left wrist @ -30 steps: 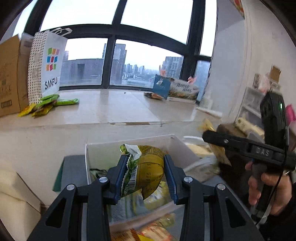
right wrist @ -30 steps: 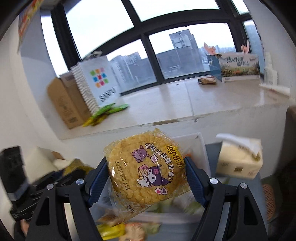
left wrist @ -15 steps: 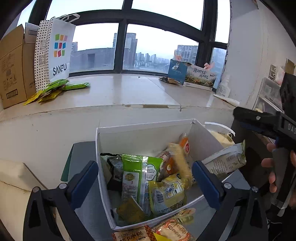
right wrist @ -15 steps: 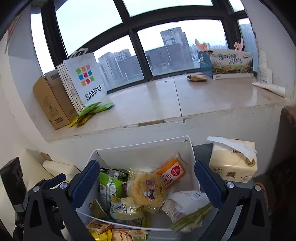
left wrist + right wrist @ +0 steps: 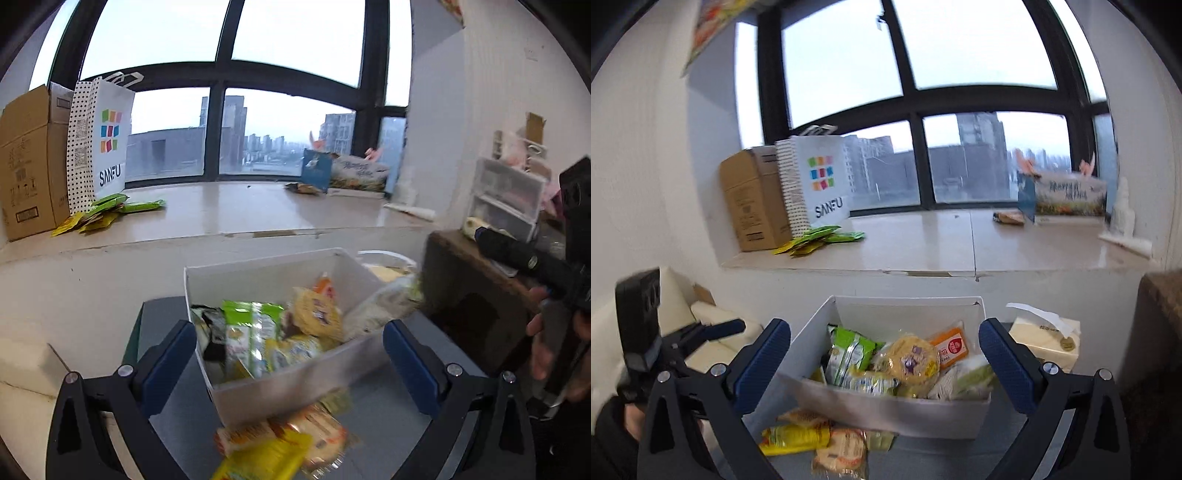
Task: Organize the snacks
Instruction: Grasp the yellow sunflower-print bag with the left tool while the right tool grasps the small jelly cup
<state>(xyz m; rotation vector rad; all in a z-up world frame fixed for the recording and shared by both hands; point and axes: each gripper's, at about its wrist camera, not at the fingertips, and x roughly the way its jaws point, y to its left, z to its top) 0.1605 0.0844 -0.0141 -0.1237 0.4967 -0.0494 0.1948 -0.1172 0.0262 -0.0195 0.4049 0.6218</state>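
White box (image 5: 897, 410) stuffed with snacks, few packets (image 5: 812, 441) loose on surface out front. Left gripper (image 5: 288, 354), right gripper (image 5: 884, 354) both spread wide, nothing held.

"SANFU" under coloured squares on the white paper bag (image 5: 825, 184) (windowsill), snack packet print too blurred to read
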